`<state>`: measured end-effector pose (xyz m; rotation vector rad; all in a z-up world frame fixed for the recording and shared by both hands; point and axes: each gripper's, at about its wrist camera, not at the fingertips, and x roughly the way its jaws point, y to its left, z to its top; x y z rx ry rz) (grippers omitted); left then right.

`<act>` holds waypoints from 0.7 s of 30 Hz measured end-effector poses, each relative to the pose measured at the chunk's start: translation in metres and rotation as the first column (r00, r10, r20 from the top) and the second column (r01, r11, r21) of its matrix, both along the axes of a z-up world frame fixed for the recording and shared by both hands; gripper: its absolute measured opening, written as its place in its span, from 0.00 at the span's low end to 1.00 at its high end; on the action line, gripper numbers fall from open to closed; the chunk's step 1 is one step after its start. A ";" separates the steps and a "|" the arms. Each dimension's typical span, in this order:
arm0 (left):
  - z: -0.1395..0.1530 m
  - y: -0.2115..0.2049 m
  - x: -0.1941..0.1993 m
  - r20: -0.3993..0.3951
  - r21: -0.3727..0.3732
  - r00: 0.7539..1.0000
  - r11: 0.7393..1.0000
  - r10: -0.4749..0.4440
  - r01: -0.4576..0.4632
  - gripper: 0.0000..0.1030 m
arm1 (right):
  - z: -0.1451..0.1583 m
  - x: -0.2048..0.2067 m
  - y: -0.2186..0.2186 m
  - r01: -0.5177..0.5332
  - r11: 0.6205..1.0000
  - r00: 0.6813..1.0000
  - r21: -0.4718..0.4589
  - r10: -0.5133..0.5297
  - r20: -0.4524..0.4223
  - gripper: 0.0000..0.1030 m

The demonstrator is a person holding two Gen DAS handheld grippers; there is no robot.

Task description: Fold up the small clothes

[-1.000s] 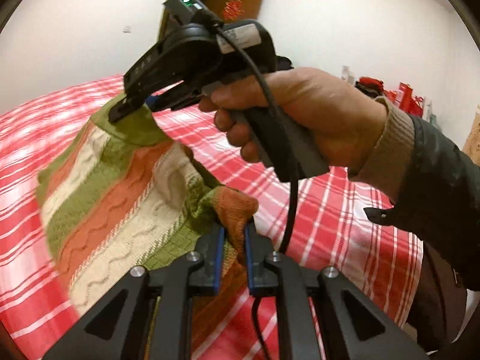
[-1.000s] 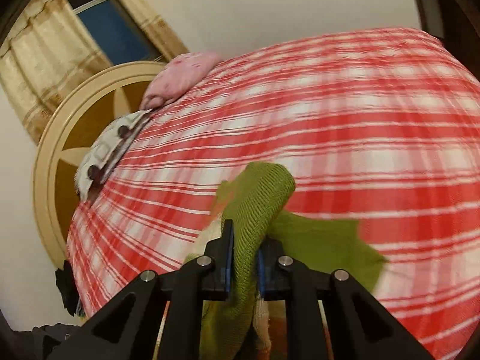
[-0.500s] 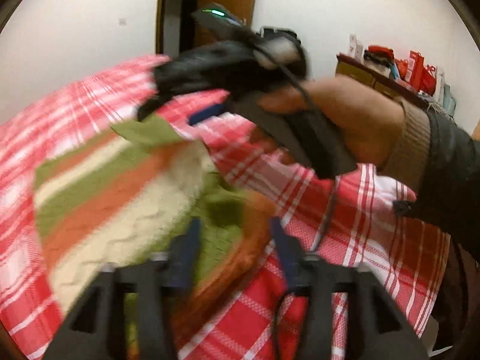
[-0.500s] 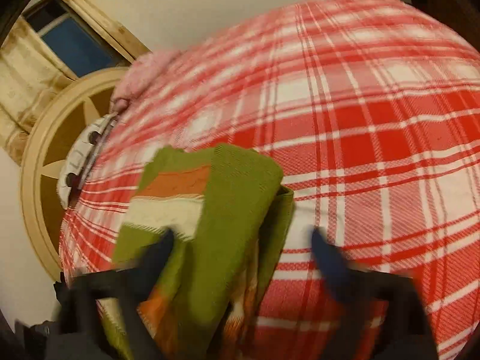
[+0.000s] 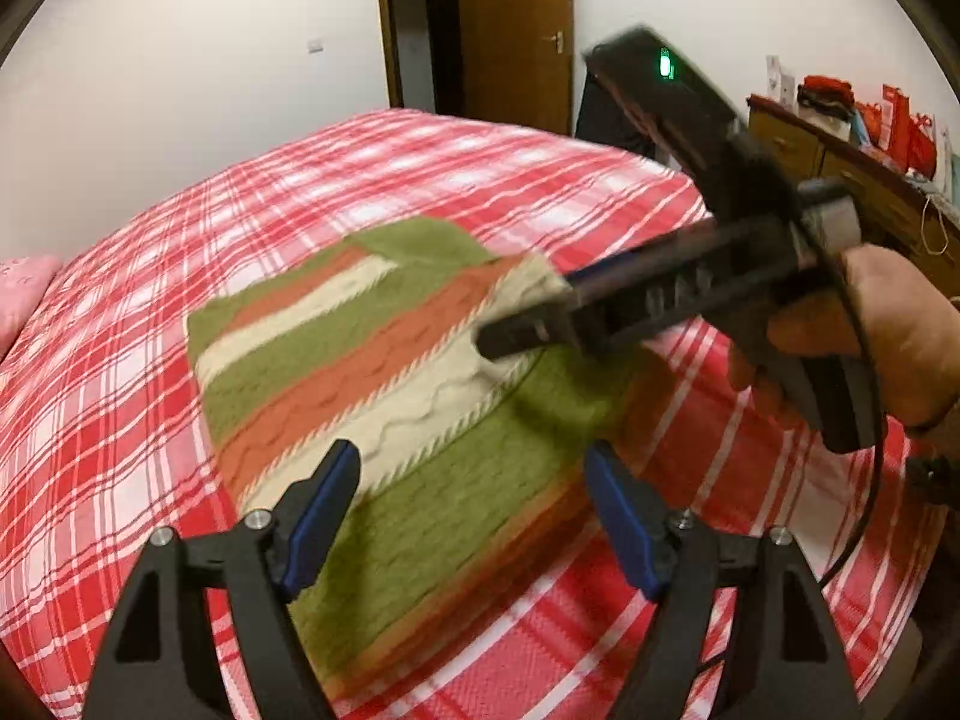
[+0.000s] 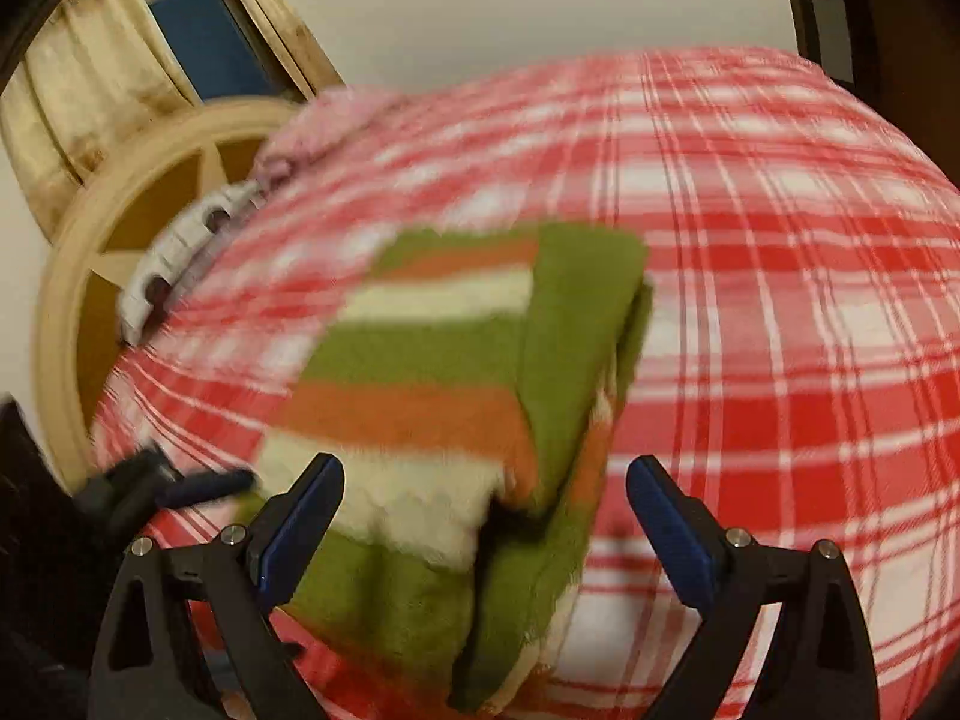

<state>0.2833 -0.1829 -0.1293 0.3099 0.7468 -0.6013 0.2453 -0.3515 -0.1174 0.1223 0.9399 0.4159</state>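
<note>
A small knitted sweater [image 5: 384,372] with green, orange and cream stripes lies folded on the red plaid bed [image 5: 120,420]. My left gripper [image 5: 474,510] hovers over its near edge; its jaws are opening and nothing is pressed between the blue pads. My right gripper [image 6: 486,516] stands open above the same sweater [image 6: 432,372], its pads apart from the cloth. In the left wrist view the right gripper [image 5: 528,333] reaches in from the right, held by a hand [image 5: 870,330], blurred, over the sweater's far corner.
A pink pillow [image 6: 336,126] and a white patterned cushion [image 6: 180,252] lie by the round cream headboard [image 6: 78,252]. A brown door [image 5: 516,30] and a dresser [image 5: 852,174] with red items stand beyond the bed. Plaid bedding surrounds the sweater.
Both grippers were shut on the lifted sweater; both have let go and opened. The sweater now lies flat and folded on the bed. The right gripper has swung away to the right.
</note>
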 end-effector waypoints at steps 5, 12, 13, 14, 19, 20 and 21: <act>-0.010 0.007 0.008 -0.043 0.012 0.999 1.000 0.019 -0.019 0.77 | -0.040 -0.002 -0.003 0.020 0.995 0.999 -0.099 -0.025 -0.046 0.93; -0.004 0.033 0.032 -0.021 -0.016 0.996 0.996 0.092 -0.092 0.83 | -0.040 -0.013 -0.010 -0.007 0.996 1.000 -0.092 0.006 -0.013 0.93; -0.003 0.040 0.039 -0.026 -0.031 0.993 0.992 0.119 -0.120 0.89 | -0.035 -0.014 -0.013 -0.004 0.998 1.000 -0.066 0.004 -0.008 0.93; -0.003 0.047 0.048 -0.035 -0.054 0.989 0.988 0.144 -0.146 0.91 | -0.029 -0.015 -0.019 0.006 1.000 1.000 -0.016 -0.006 0.003 0.93; -0.023 0.077 0.095 -0.218 -0.186 0.947 0.943 0.234 -0.276 0.92 | -0.007 0.011 -0.044 0.079 0.977 0.996 0.197 -0.085 0.022 0.93; -0.028 0.078 0.100 -0.244 -0.195 0.941 0.939 0.235 -0.285 0.92 | -0.005 0.018 -0.041 0.093 0.981 0.994 0.169 -0.100 0.035 0.93; -0.032 0.078 0.104 -0.266 -0.202 0.936 0.936 0.231 -0.288 0.92 | -0.007 0.026 -0.040 0.099 0.982 0.994 0.162 -0.105 0.028 0.93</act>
